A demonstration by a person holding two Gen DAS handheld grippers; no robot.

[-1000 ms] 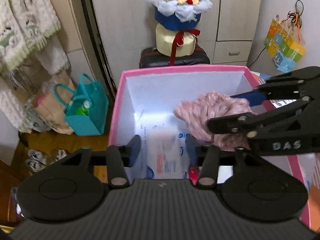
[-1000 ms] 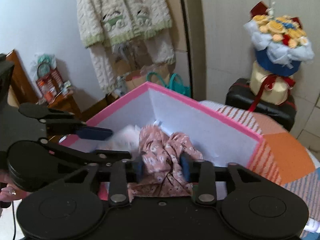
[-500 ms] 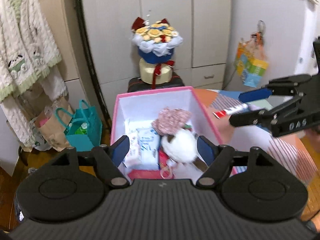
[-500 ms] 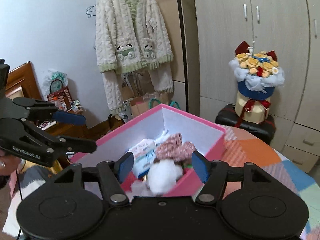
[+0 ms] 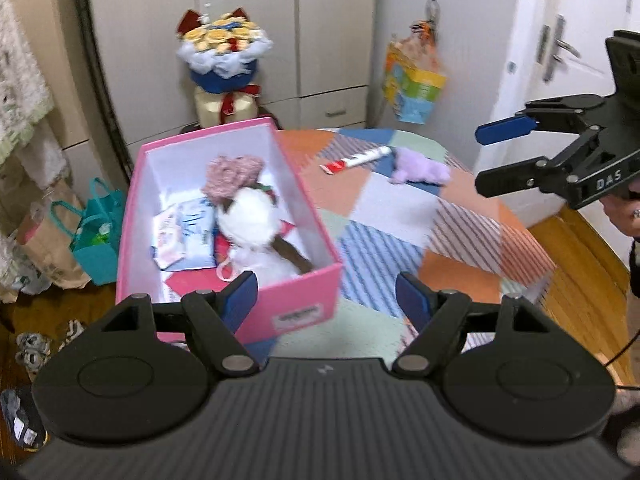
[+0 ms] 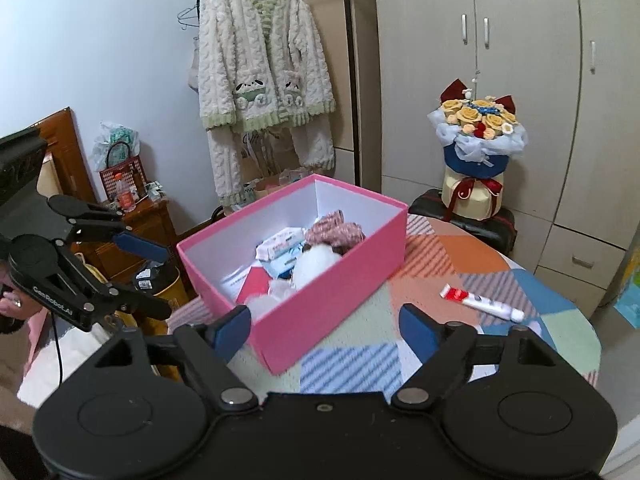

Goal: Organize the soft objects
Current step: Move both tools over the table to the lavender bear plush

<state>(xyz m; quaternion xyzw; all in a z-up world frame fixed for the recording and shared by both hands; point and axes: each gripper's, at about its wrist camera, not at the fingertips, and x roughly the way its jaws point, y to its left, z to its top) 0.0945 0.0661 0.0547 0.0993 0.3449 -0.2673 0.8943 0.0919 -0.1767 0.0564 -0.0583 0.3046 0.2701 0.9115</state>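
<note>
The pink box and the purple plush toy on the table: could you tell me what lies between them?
In the left wrist view, a toothpaste tube lies on the patchwork tablecloth between the pink box and the purple plush toy.

One pink box [image 5: 298,304] on the patchwork tabletop [image 5: 400,216], inside it one white plush toy [image 5: 250,216], one pink floral cloth [image 5: 234,172], two tissue packs [image 5: 186,236], on the tabletop one purple plush [image 5: 420,168], one tube [image 5: 356,159], two grippers, left gripper [image 5: 326,300] and right gripper [image 6: 326,326], both with jaws apart and nothing between them.

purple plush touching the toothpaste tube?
Cannot tell. In the left wrist view the purple plush sits at the tube end, with motion blur hiding any gap.
</note>
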